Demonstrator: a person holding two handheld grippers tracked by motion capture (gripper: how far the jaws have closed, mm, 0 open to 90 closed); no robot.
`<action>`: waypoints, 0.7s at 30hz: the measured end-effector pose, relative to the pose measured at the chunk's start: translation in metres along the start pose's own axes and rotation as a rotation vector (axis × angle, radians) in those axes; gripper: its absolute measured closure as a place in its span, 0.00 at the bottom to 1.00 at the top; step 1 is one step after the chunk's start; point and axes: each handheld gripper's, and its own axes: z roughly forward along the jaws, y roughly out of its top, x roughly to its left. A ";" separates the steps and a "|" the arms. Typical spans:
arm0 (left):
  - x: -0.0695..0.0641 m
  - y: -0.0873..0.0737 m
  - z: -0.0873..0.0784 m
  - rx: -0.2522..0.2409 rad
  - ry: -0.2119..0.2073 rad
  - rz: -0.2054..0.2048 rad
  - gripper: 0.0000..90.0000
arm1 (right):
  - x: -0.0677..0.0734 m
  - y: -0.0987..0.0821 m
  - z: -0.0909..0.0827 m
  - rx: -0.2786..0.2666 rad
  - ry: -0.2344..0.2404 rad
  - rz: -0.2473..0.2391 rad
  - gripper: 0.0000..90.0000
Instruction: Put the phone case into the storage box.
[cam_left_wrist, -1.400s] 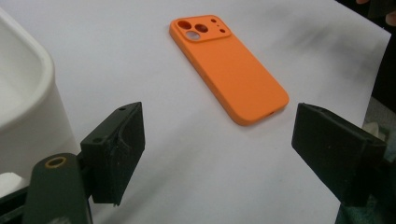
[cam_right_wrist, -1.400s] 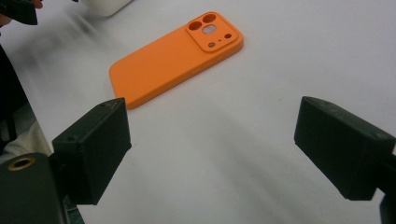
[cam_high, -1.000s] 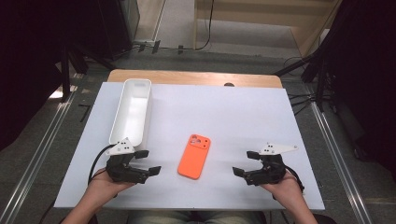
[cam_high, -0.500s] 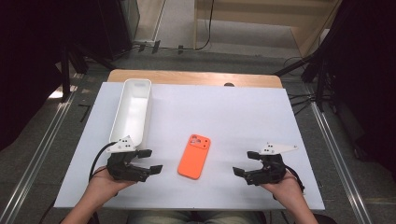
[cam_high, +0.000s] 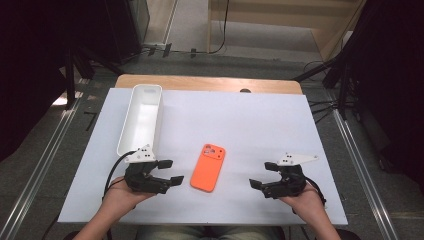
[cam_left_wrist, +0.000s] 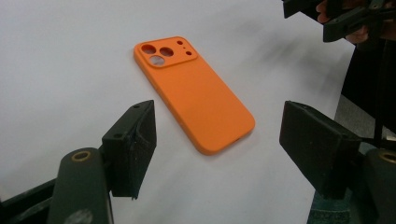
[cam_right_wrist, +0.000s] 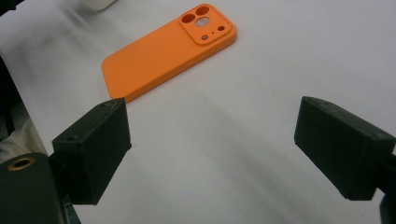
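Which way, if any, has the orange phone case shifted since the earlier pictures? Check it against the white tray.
No. The flat orange silicone phone case lies in the same spot, right of the long white plastic tray's near end.

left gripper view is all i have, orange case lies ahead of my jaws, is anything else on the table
Observer: Yes, a long white tray stands on the white table cover, beyond the left gripper.
Operator: anything in it
Observer: In the high view it looks empty.
Operator: where's the other gripper
Observer: The right gripper sits on the far side of the orange phone case from yours, jaws open, nothing between them.
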 end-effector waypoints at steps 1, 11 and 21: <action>-0.002 0.000 0.001 -0.004 -0.002 -0.004 0.30 | 0.000 0.000 0.000 0.000 0.000 -0.001 0.11; -0.010 0.000 0.013 0.008 -0.011 0.016 0.30 | 0.001 0.000 0.000 0.009 -0.001 0.005 0.11; -0.018 -0.004 0.025 0.041 -0.004 0.032 0.50 | 0.001 0.000 0.001 0.012 0.000 -0.003 0.11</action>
